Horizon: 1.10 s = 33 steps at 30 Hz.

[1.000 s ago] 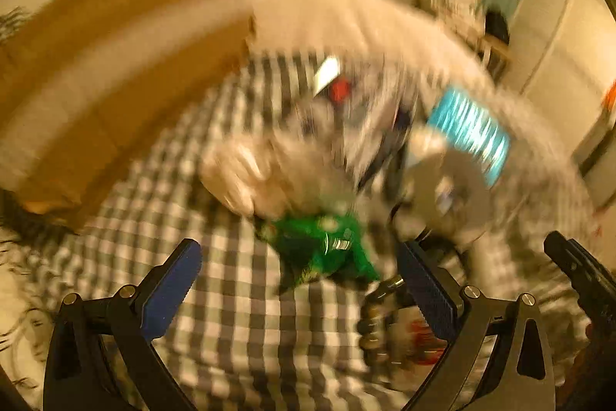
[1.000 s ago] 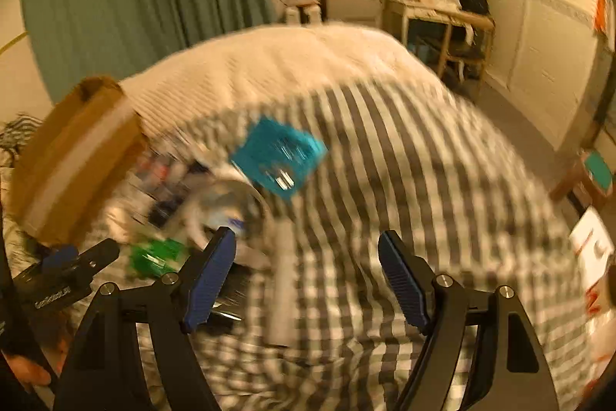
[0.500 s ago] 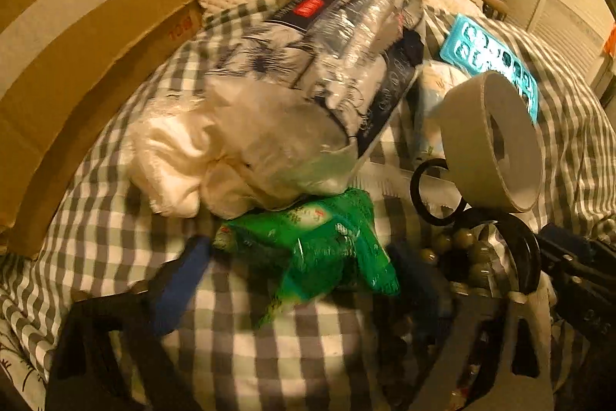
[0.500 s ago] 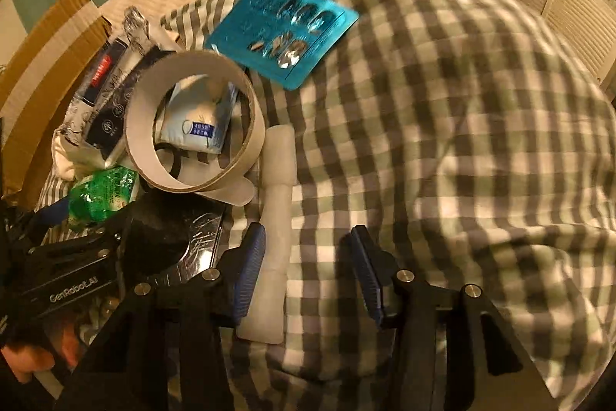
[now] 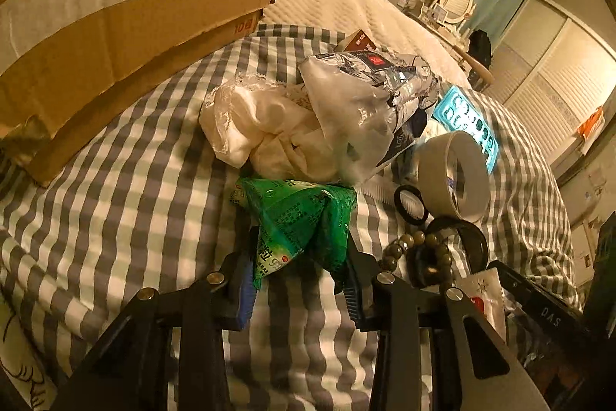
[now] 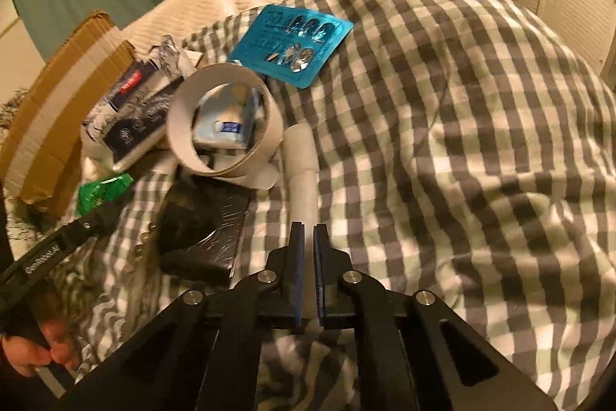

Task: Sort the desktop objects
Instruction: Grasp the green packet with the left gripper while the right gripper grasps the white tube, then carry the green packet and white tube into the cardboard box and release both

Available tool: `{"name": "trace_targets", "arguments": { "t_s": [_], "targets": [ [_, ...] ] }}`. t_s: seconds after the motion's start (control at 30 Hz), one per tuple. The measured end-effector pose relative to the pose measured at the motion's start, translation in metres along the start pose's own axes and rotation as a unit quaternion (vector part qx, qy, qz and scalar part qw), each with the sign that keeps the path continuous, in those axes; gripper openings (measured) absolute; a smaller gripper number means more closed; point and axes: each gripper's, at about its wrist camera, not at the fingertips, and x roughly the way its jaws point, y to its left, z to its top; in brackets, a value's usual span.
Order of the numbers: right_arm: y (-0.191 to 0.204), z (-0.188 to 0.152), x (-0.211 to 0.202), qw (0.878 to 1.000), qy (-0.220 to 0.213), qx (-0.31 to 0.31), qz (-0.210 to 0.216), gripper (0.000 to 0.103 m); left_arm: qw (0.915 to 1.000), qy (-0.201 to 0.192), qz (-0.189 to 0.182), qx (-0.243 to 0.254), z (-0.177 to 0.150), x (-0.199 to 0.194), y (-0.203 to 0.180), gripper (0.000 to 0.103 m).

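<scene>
Left wrist view shows the left claw closing on a green packet, its pads against both sides; the packet lies on the checked bedcover, narrow end toward the camera. Only this view shows the bead bracelet at 3 o'clock of the packet and the cream cloth under a clear plastic bag at 12. Right wrist view alone shows the right claw fully closed, with the near end of a white foam strip at its tips; the grip itself is hidden. The strip's long axis runs from 6 to 12 o'clock. A tape roll, a blue blister card and a cardboard box crowd its 9-to-12 side.
</scene>
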Motion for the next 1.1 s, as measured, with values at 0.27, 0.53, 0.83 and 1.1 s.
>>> {"name": "trace_targets", "arguments": {
  "t_s": [0.27, 0.53, 0.83, 1.1],
  "targets": [
    [0.000, -0.005, 0.005, 1.000, 0.012, 0.007, -0.002, 0.007, 1.0000, 0.006, -0.004, 0.002, -0.005, 0.001, 0.000, 0.038],
    [0.002, -0.002, 0.030, 0.999, 0.045, 0.009, 0.022, 0.060, 0.9997, 0.003, -0.024, 0.009, -0.008, 0.001, 0.000, 0.040],
    [0.013, -0.014, -0.014, 0.997, -0.063, -0.007, -0.046, 0.017, 0.9995, -0.021, -0.025, -0.005, -0.014, -0.022, 0.003, 0.038],
    [0.026, -0.026, -0.054, 0.994, -0.108, -0.007, -0.018, 0.017, 0.9979, 0.010, -0.062, -0.019, -0.026, -0.036, 0.006, 0.038]
  ]
}}
